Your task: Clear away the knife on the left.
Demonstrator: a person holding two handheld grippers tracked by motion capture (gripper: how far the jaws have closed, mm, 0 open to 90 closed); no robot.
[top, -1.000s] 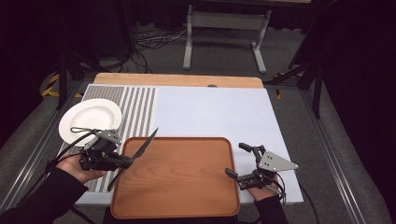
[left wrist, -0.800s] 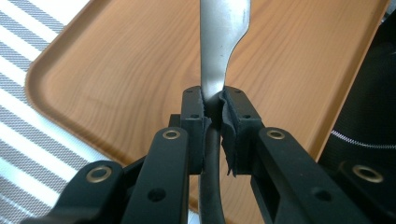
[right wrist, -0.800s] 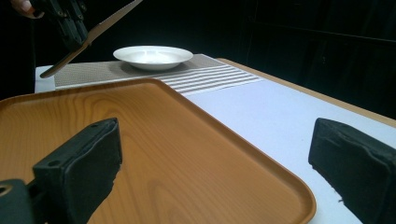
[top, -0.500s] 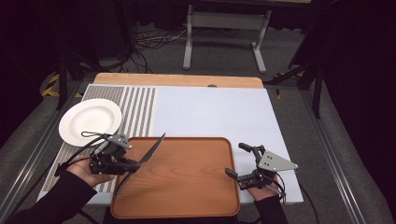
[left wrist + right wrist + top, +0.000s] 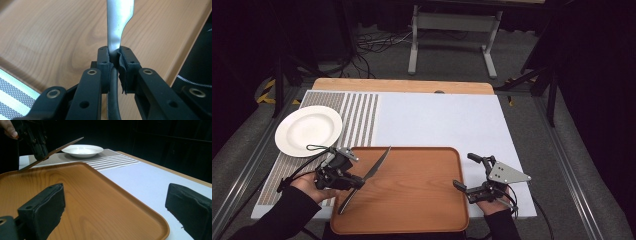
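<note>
Knife point(image 5: 368, 175) is clamped in the left gripper point(image 5: 343, 176), held above the left part of the wooden tray point(image 5: 412, 200). Gripper's own view: both black jaws closed tight on the knife point(image 5: 117, 27) where the silver blade narrows into the dark handle, blade running up and away over the tray's wood grain point(image 5: 50, 32). From the high view the knife lies diagonal, tip pointing toward the tray's far edge, handle end toward the tray's near-left corner. Whether the handle end touches the tray I can't tell. Person's left hand point(image 5: 307, 185) grips the tool just off the tray's left edge, dark sleeve coming in from the bottom.

Right gripper point(image 5: 464, 172) sits at the tray's right edge, jaws wide apart, nothing between them. Its own view shows one pad point(image 5: 42, 207) over the tray's wood and the other pad point(image 5: 190, 210) over the white surface point(image 5: 150, 180) beyond the tray's right rim (the tray point(image 5: 95, 202) rim passes between them). That view also catches the left gripper point(image 5: 35, 140) farther off with the knife point(image 5: 57, 148) tilted, serrated edge visible.

White plate point(image 5: 308, 131) rests beyond the tray's far-left corner, on the striped mat point(image 5: 359, 117), partly overhanging the surface's left edge. Plate point(image 5: 82, 150) is apart from the tray.
</note>
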